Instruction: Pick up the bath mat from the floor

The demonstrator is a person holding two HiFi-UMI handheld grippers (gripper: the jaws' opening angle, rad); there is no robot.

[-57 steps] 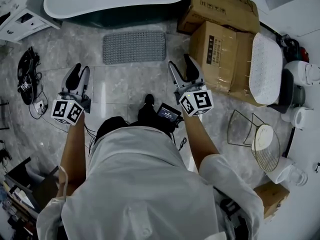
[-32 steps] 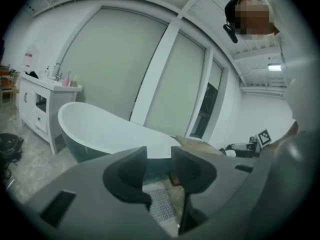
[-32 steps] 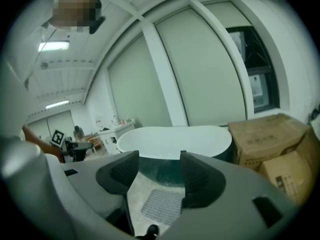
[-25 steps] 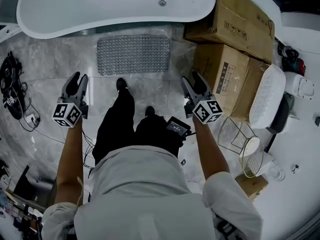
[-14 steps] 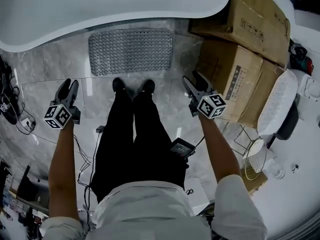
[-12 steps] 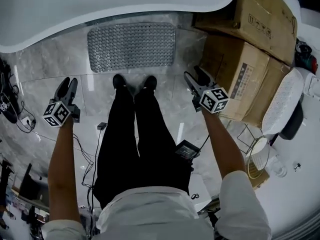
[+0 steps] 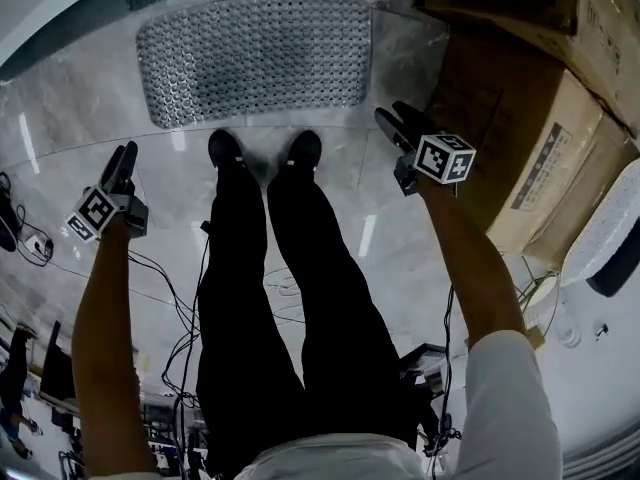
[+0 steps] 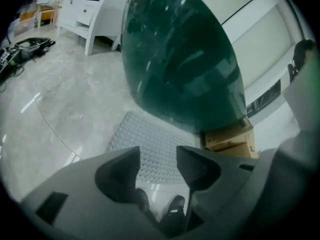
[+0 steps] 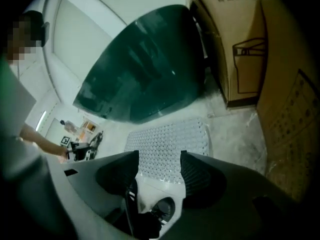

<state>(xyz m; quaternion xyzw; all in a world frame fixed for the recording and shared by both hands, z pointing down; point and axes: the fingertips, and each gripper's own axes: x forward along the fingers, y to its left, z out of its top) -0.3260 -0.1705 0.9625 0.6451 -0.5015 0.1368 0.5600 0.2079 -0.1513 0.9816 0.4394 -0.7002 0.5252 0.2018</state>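
The grey studded bath mat lies flat on the marble floor in front of the tub, just beyond the person's two black shoes. My left gripper hangs low at the left of the legs, short of the mat's near left corner. Its jaws have just been opening and nothing is between them; the mat shows through the gap of the left gripper. My right gripper hovers by the mat's near right corner, open and empty. In its own view the right gripper frames the mat.
Cardboard boxes stand close at the right, next to the right gripper. The dark green tub with its white rim borders the mat's far side. Cables trail over the floor at the left. A white cabinet stands far left.
The person has stepped up to the mat's near edge and bent down. Both grippers have sunk toward the floor, and the mat now looks much larger and closer.
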